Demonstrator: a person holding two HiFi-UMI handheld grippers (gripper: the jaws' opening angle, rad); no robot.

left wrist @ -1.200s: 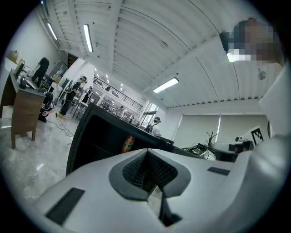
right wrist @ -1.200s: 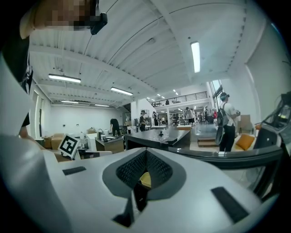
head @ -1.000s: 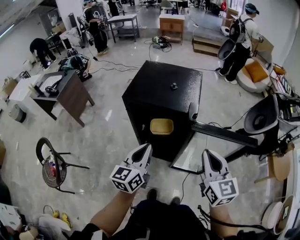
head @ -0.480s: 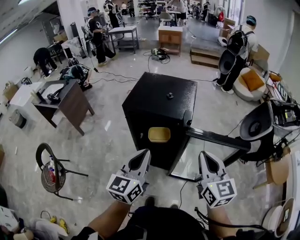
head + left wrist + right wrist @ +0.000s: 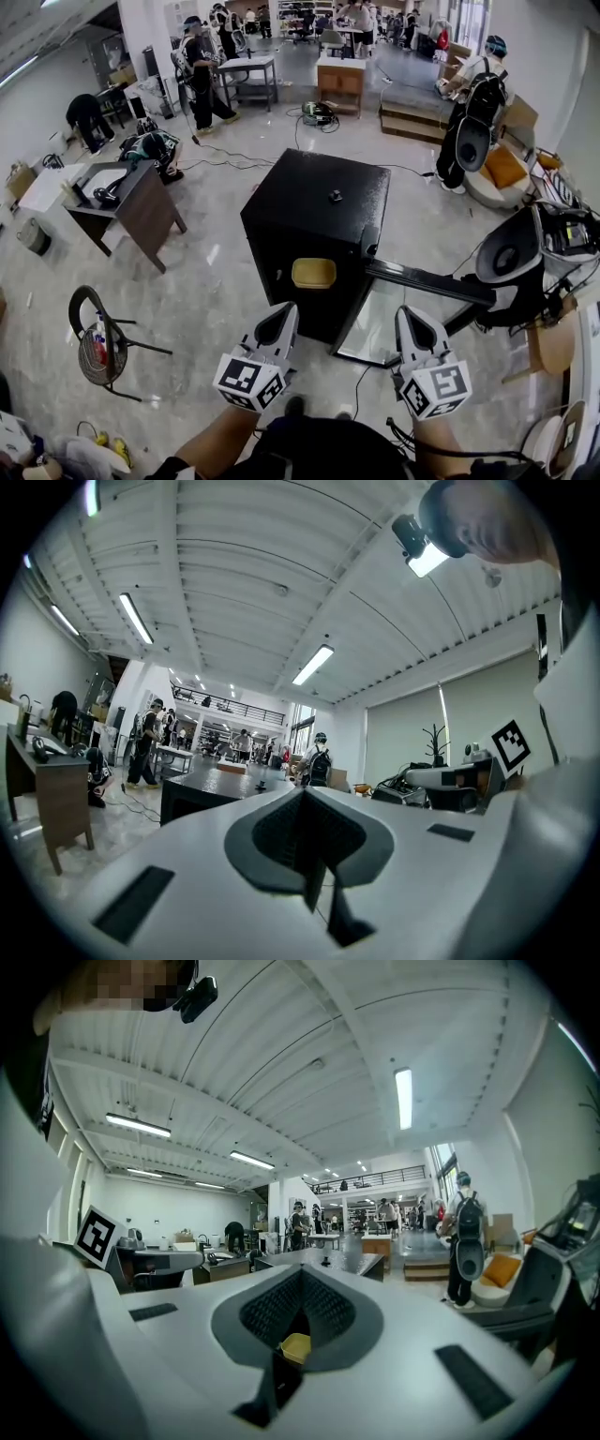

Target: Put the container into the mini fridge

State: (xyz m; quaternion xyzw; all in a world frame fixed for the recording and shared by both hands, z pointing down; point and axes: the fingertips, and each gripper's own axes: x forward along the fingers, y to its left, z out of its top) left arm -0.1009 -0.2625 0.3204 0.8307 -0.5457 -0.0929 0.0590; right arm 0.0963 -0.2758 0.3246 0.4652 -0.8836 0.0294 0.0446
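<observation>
Yellow container [image 5: 313, 273] sits inside mini fridge [image 5: 281, 211]. Looks light, rigid plastic; I'd grip rim. My left tool [image 5: 279, 324] and right tool [image 5: 413, 324] both pressed together, empty.

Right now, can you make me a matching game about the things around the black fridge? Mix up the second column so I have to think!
Things:
1. yellow container
2. fridge door
3. small dark object
4. chair

Places or states:
A. on top of the mini fridge
B. on the floor, off to the left of the mini fridge
C. inside the mini fridge
D. swung open

Pairs: 1-C, 2-D, 3-A, 4-B
</observation>
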